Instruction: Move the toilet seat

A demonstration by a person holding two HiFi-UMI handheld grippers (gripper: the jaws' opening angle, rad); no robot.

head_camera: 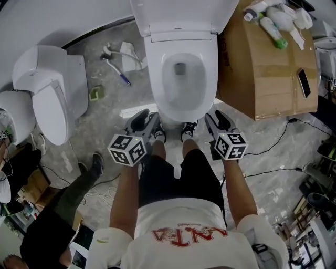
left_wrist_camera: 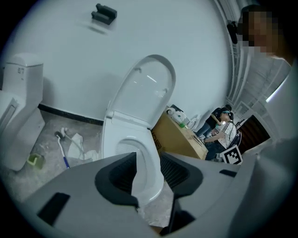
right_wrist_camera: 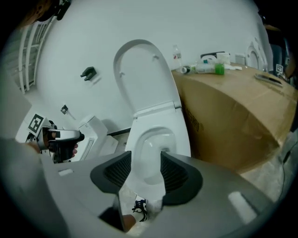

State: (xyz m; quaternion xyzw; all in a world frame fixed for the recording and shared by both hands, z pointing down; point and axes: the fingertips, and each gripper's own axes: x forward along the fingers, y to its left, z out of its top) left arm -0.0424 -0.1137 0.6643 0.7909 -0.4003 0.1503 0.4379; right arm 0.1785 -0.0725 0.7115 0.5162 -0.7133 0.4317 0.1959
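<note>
A white toilet (head_camera: 181,79) stands straight ahead of me, bowl open. Its seat and lid (head_camera: 184,13) are raised upright against the wall; I cannot tell the two apart. The lid (left_wrist_camera: 144,90) rises above the bowl (left_wrist_camera: 135,153) in the left gripper view, and likewise the lid (right_wrist_camera: 142,74) and bowl (right_wrist_camera: 156,144) in the right gripper view. My left gripper (head_camera: 147,122) hovers at the bowl's front left, my right gripper (head_camera: 218,122) at its front right. Both the left gripper (left_wrist_camera: 148,160) and right gripper (right_wrist_camera: 145,160) are open with nothing between the jaws.
A cardboard box (head_camera: 268,63) stands close against the toilet's right, with bottles (head_camera: 273,26) and a phone (head_camera: 303,82) on top. A second toilet (head_camera: 52,89) is at the left. A blue-handled brush (head_camera: 116,71) and green sponge (head_camera: 95,93) lie on the floor. Cables (head_camera: 273,147) run at right.
</note>
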